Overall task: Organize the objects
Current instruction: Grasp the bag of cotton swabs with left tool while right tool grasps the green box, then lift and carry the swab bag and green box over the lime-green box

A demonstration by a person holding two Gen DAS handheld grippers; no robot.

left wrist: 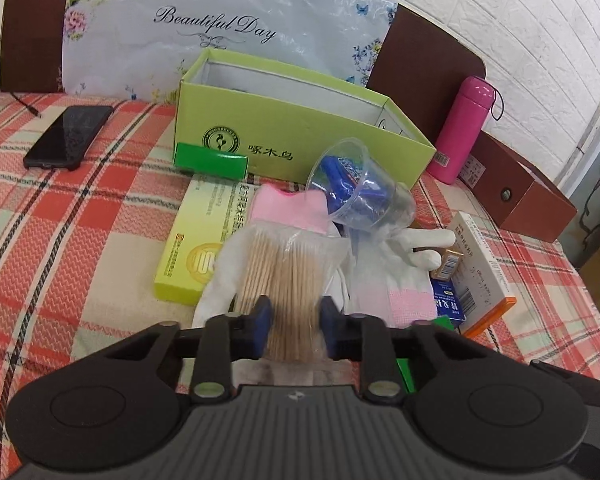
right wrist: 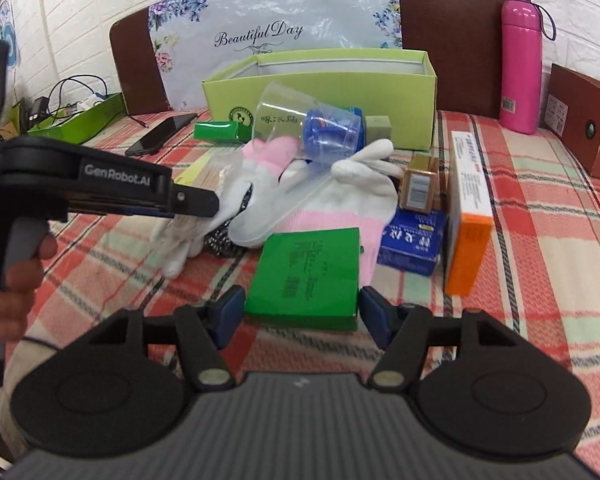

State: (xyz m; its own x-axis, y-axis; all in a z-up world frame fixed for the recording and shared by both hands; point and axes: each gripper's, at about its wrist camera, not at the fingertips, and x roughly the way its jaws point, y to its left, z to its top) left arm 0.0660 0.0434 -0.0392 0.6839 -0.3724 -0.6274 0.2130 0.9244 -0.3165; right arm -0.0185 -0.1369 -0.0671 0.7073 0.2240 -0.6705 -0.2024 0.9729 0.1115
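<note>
Toothpick bag [left wrist: 288, 276] between left tongs [left wrist: 296, 330] shows only leftward.

a bedroom: plaid bedsheet [left wrist: 80, 208], brown headboard [left wrist: 428, 68].

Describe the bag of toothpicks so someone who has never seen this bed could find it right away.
Start at the open lime-green box by the headboard and come forward to the pile on the plaid cover. The toothpick bag lies on a white glove, clamped in the left gripper. It alone is clear plastic packed with pale wooden sticks.
</note>
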